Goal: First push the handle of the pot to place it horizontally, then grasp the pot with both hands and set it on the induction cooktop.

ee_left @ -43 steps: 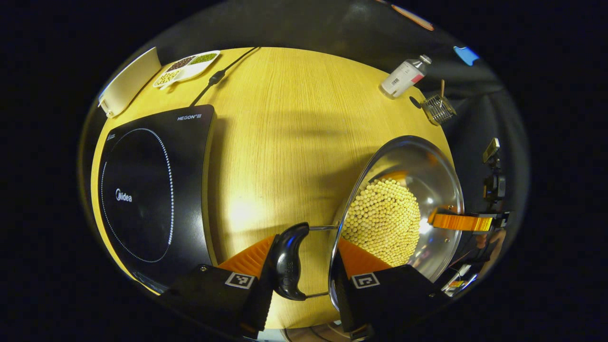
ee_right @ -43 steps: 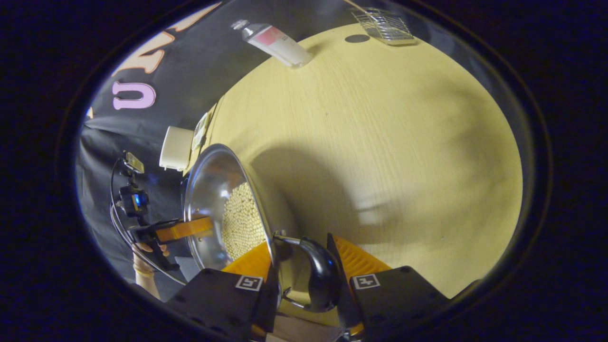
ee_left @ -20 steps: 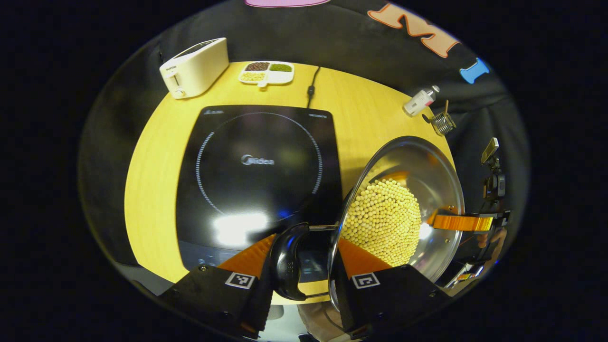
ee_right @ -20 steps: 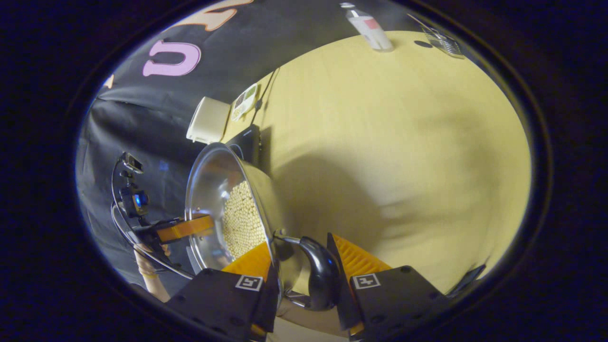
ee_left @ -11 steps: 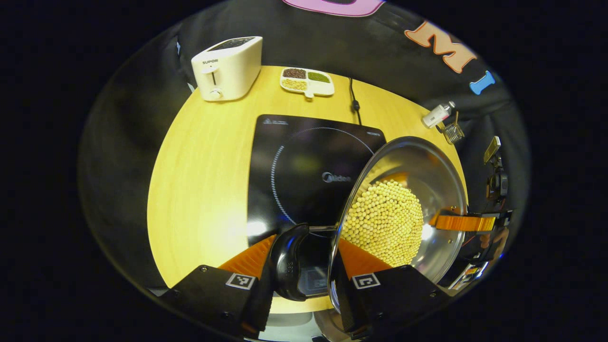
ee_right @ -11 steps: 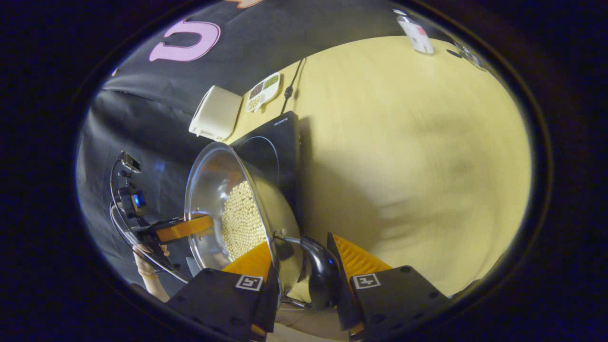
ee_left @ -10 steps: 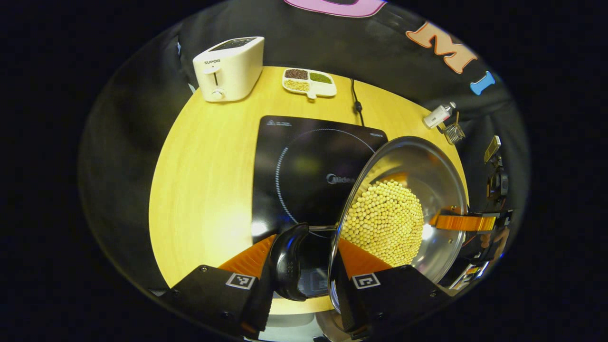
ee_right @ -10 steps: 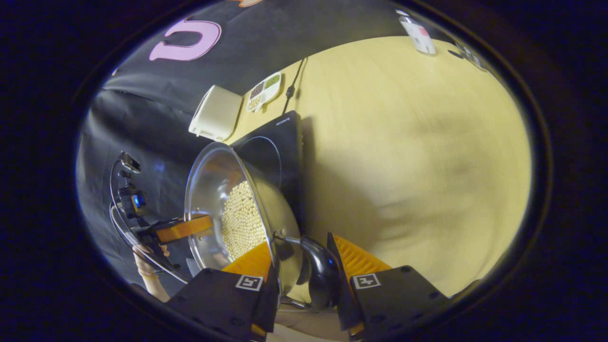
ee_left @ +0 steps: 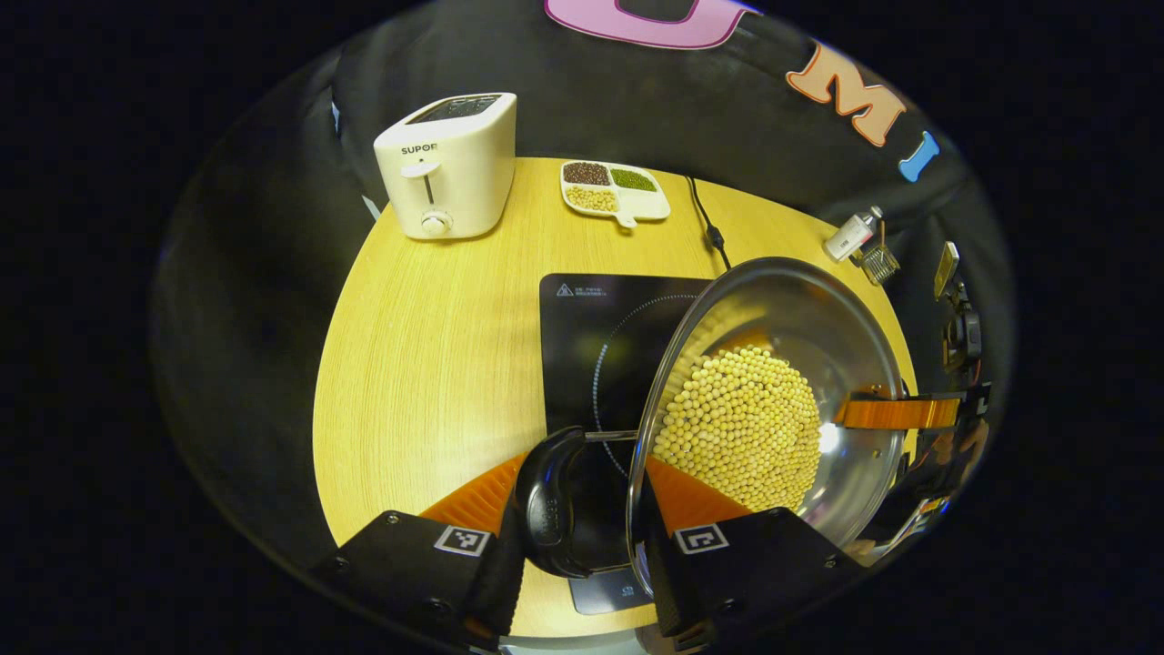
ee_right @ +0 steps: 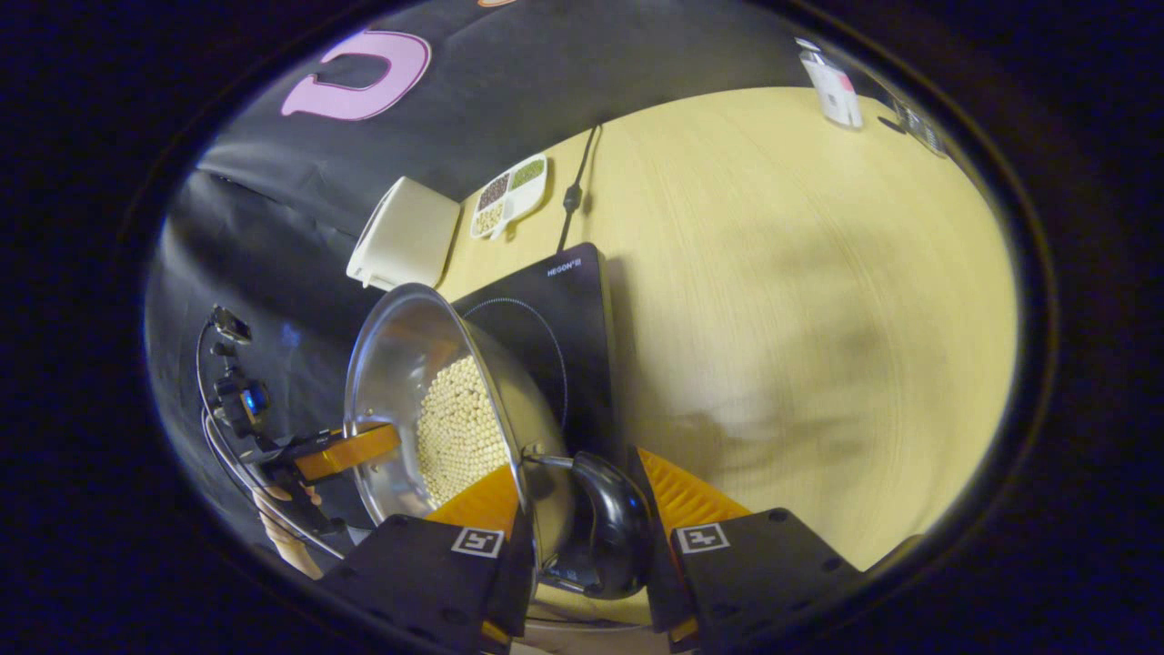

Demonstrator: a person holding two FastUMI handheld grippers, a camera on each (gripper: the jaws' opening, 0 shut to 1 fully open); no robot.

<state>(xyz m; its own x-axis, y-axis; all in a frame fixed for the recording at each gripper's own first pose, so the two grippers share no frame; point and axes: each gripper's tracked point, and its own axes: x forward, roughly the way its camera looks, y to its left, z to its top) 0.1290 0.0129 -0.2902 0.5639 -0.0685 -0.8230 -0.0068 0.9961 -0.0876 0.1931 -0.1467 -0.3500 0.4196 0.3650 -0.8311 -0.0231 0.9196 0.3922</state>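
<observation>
A shiny steel pot [ee_left: 782, 364], its bottom covered with pale round beans [ee_left: 741, 428], is held in the air between two pairs of tongs. In the left gripper view, the left tongs [ee_left: 582, 473] are clamped across the pot's rim with one black loop handle [ee_left: 550, 500] between the fingers. In the right gripper view, the right tongs [ee_right: 582, 496] grip the opposite black handle [ee_right: 609, 528] the same way. The pot hangs partly over the black induction cooktop [ee_left: 591, 337], which lies on the yellow wooden bench [ee_left: 427, 337]. A white toaster [ee_left: 446, 164] and a divided dish of beans [ee_left: 614, 186] stand at the far edge, well apart from the pot.

The likely risks: each grip is narrow and the pot looks loaded, so uneven lowering could tilt it and spill beans. The handles are rounded and could slip or swivel between the fingers. Set down now, the pot might land off the ring, overhanging the cooktop's edge. A hard landing could strike the glass top.
</observation>
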